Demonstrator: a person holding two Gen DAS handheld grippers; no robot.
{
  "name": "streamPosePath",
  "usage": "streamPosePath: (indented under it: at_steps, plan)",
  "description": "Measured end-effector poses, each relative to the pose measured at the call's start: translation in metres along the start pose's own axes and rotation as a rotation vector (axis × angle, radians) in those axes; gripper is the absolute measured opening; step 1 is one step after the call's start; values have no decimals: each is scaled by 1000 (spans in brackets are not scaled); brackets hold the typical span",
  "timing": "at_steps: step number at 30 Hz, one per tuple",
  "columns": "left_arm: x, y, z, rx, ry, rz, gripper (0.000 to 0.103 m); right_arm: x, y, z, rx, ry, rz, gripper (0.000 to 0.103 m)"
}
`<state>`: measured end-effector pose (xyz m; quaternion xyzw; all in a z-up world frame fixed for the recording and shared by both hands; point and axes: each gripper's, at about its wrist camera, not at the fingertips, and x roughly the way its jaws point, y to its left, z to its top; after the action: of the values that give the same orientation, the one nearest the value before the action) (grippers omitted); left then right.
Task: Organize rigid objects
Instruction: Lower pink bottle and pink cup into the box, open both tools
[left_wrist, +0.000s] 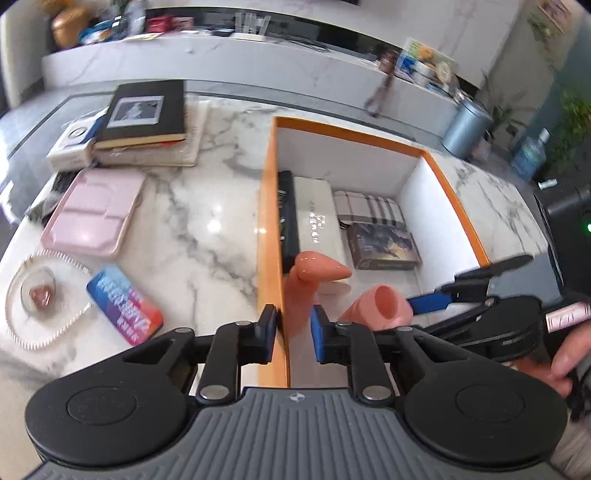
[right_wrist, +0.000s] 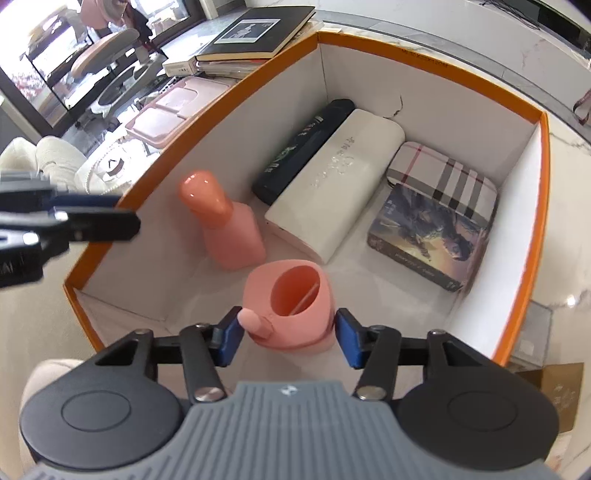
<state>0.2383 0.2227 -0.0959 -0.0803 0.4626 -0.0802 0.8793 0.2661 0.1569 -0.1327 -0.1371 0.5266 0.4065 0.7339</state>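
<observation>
An orange-rimmed white box (left_wrist: 271, 206) (right_wrist: 543, 206) sits on the marble table. Inside lie a black case (right_wrist: 303, 147), a white case (right_wrist: 343, 177), a plaid case (right_wrist: 443, 170) and a dark picture box (right_wrist: 424, 236). A pink bottle (right_wrist: 225, 225) (left_wrist: 314, 273) stands in the box near its left wall. A pink open-topped holder (right_wrist: 295, 306) (left_wrist: 380, 306) stands between the fingers of my right gripper (right_wrist: 288, 336), whose jaws are spread just wider than it. My left gripper (left_wrist: 293, 332) is open, straddling the box's left wall, empty.
On the table left of the box are a colourful tin (left_wrist: 123, 308), a pink divided tray (left_wrist: 94, 210), a white beaded dish (left_wrist: 40, 299) and a stack of books (left_wrist: 144, 118). A counter with clutter (left_wrist: 236, 48) runs behind.
</observation>
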Motion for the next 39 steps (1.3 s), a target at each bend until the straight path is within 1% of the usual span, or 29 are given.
streamPosePath:
  at_steps: [2,7,11,16,18,20,21,24,25,28,33,37,39]
  plan:
    - [0,1,-3,-27,-9,5,16,2,5,2,18,-4,7,55]
    - [-3,9,-8,-83,-28,-17,14,9,19,7,40,-37,5,55]
    - [-3,10,-10,-94,-40,-29,14,11,27,11,42,-43,-23,55]
    - [-3,13,-12,-115,-48,-42,14,10,26,9,88,-35,-2,55]
    - [-4,14,-13,-119,-50,-45,14,10,28,7,115,-23,30,55]
    - [-4,15,-14,-126,-51,-50,14,12,28,4,173,-1,101,55]
    - [-5,16,-14,-130,-51,-53,14,13,29,3,192,2,123,55]
    - [-6,18,-15,-146,-52,-62,12,16,36,2,197,-18,128,57]
    - [-6,19,-15,-150,-52,-62,11,18,36,2,205,-18,140,58]
    - [-7,19,-15,-155,-52,-66,11,23,38,-1,223,-24,179,63]
    - [-8,20,-15,-156,-55,-69,11,15,36,-2,186,-15,188,63]
    - [-8,21,-13,-175,-68,-74,11,-9,32,2,140,-72,179,63]
    - [-9,22,-10,-185,-74,-73,11,-18,34,6,100,-105,144,62]
